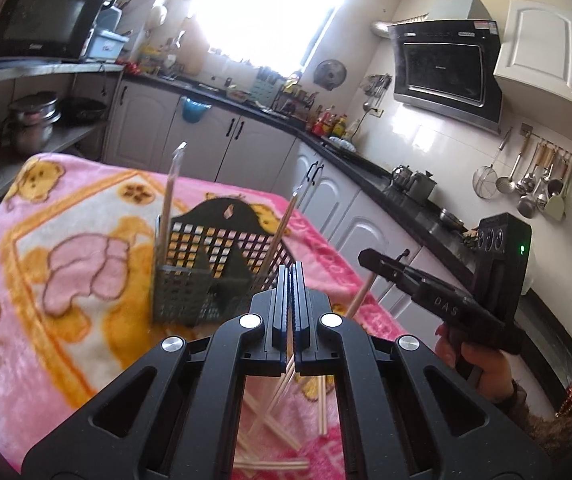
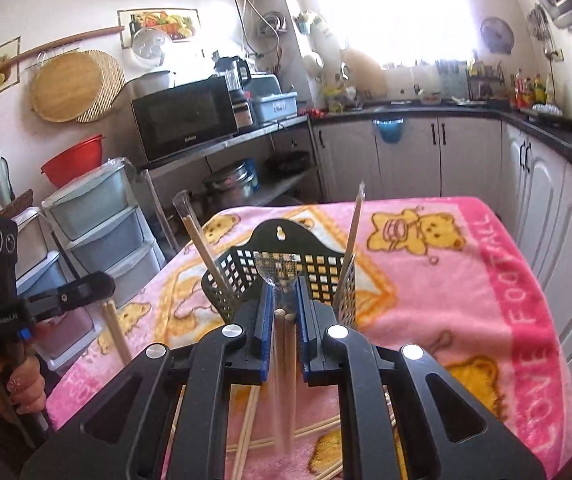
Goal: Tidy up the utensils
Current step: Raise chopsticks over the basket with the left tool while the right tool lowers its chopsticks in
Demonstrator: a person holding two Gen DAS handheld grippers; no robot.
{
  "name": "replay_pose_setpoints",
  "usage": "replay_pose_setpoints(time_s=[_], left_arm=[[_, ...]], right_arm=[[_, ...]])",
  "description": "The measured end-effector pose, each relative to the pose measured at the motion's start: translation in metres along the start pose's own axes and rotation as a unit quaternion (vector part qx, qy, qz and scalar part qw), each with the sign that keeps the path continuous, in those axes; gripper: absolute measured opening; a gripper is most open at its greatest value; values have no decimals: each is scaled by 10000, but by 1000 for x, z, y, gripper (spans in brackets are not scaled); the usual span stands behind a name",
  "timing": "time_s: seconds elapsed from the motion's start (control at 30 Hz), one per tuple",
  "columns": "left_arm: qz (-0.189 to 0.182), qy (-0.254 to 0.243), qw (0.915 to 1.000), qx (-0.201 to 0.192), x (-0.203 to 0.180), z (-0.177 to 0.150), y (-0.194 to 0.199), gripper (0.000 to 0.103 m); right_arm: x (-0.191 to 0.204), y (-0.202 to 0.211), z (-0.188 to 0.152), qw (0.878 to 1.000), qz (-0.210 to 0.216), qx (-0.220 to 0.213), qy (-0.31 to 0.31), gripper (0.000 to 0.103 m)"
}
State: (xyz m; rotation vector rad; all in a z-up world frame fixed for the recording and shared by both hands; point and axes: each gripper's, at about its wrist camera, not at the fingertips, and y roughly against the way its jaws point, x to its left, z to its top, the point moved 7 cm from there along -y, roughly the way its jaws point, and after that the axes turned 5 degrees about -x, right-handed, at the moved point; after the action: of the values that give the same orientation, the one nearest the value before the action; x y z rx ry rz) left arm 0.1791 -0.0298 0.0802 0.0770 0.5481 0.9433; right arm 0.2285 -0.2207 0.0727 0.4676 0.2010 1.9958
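While my left tongs (image 1: 290, 270) clamp one wrapped chopstick pair (image 1: 281, 380), right tongs (image 2: 284, 296) grip another pair (image 2: 286, 344); basket (image 2: 286, 264) just ahead.

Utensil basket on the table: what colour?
Black, with a square grid of holes: the utensil basket shows best in the right wrist view, standing on the pink bear-print blanket.

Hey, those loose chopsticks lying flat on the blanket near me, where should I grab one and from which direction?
Grip a loose chopstick near its middle, coming straight down from above with the jaws across its width. They lie flat and crossed on the soft blanket, so a side approach would likely snag the neighbours. Both hand-held grippers are full: the left and right each already clamp a wrapped pair.
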Motion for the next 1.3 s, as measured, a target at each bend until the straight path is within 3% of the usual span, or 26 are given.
replay_pose_setpoints(time_s=[0.8,1.13,1.3], left_arm=[[-303,-399,9964,-684,-39,77,-20,0],[-263,-296,9957,-838,-35,100,-39,0],[-197,-233,9956,-882,-28,113,-57,0]], right_arm=[[7,34,47,9967,42,-801,104,8],[-22,18,32,9984,-345,-459,4,5],[-57,11,1,9976,-687,37,-108,6]])
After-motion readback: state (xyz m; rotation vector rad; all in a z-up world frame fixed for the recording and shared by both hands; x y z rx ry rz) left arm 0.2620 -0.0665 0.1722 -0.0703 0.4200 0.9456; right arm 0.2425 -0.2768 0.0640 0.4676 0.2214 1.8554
